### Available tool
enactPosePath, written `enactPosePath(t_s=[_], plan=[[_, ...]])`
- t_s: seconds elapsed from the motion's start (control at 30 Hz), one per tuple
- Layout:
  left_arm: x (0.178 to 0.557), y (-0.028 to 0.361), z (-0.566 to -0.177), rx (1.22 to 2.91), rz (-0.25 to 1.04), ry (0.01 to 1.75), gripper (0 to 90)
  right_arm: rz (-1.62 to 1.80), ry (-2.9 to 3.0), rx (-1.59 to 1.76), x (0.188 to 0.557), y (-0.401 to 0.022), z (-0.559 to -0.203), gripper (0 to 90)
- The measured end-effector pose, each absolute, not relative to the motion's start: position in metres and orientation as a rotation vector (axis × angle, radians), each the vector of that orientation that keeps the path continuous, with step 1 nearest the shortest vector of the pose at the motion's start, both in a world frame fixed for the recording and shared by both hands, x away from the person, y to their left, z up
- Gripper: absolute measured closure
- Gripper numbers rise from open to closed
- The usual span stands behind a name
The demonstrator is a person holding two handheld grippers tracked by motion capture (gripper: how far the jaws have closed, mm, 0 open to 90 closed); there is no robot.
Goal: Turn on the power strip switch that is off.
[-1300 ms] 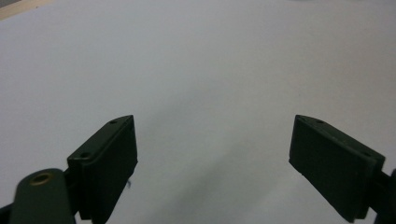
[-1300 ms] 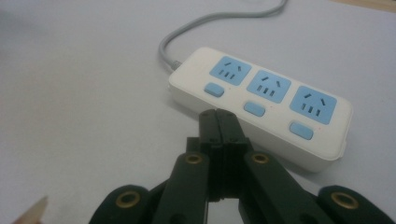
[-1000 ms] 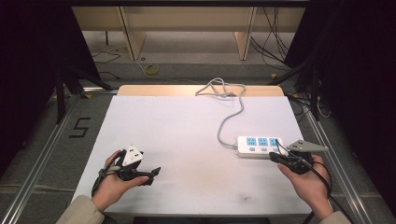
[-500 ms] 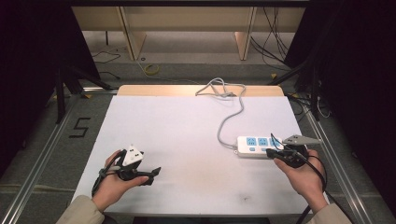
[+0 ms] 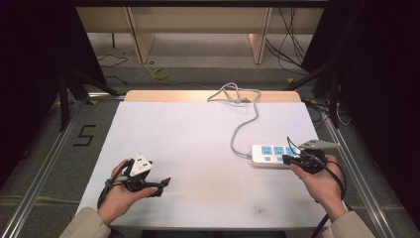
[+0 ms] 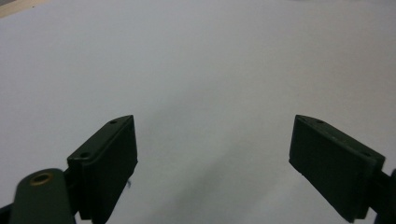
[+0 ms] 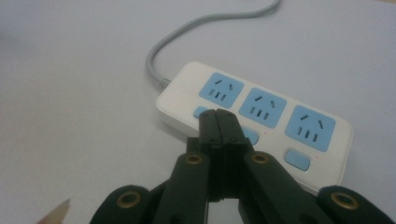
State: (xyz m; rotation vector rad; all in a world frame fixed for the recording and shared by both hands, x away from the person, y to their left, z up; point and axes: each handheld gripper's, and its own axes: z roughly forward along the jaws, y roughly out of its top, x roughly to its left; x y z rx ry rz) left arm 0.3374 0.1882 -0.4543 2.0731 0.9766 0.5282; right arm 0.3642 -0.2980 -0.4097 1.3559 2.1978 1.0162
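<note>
- The left gripper (image 5: 161,184) rests near the front left corner of the white table (image 5: 188,129), held in the person's left hand (image 5: 121,196); its jaws stand wide apart with nothing but bare tabletop between them, as the left gripper view shows.
- A broad stretch of bare white surface lies between the two grippers, running from the front edge to the wooden strip (image 5: 173,95) at the far edge.
- The grey cable (image 5: 245,124) leaves the power strip's left end, curves toward the far edge and bunches in a loose coil there.
- The power strip (image 5: 270,154) lies flat near the right side of the table, white with rounded corners; the right gripper view shows three pale blue socket faces in a row and small blue buttons below them.
- The right gripper (image 7: 218,122) has its jaws pressed together with nothing between them, the tips over the middle blue button (image 7: 250,136); whether they touch it I cannot tell.
- Only a narrow band of table is left between the strip and the right edge, where the right hand (image 5: 319,186) sits.
</note>
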Motion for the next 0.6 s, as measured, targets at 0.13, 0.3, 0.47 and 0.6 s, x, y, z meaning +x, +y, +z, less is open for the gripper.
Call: enactPosePath(t_s=[0.13, 0.3, 0.47, 0.6], plan=[[0.337, 0.188, -0.454, 2.074, 0.528, 0.975, 14.8, 1.013, 2.202, 1.359, 0.367, -0.296, -0.408, 90.0], [0.338, 0.188, -0.455, 2.074, 0.527, 0.974, 14.8, 1.009, 2.208, 1.354, 0.372, -0.293, -0.407, 90.0], [0.337, 0.188, -0.454, 2.072, 0.526, 0.977, 14.8, 0.998, 2.216, 1.358, 0.376, -0.289, -0.407, 90.0], [0.338, 0.188, -0.454, 2.074, 0.526, 0.974, 14.8, 0.986, 2.227, 1.363, 0.38, -0.287, -0.408, 90.0]])
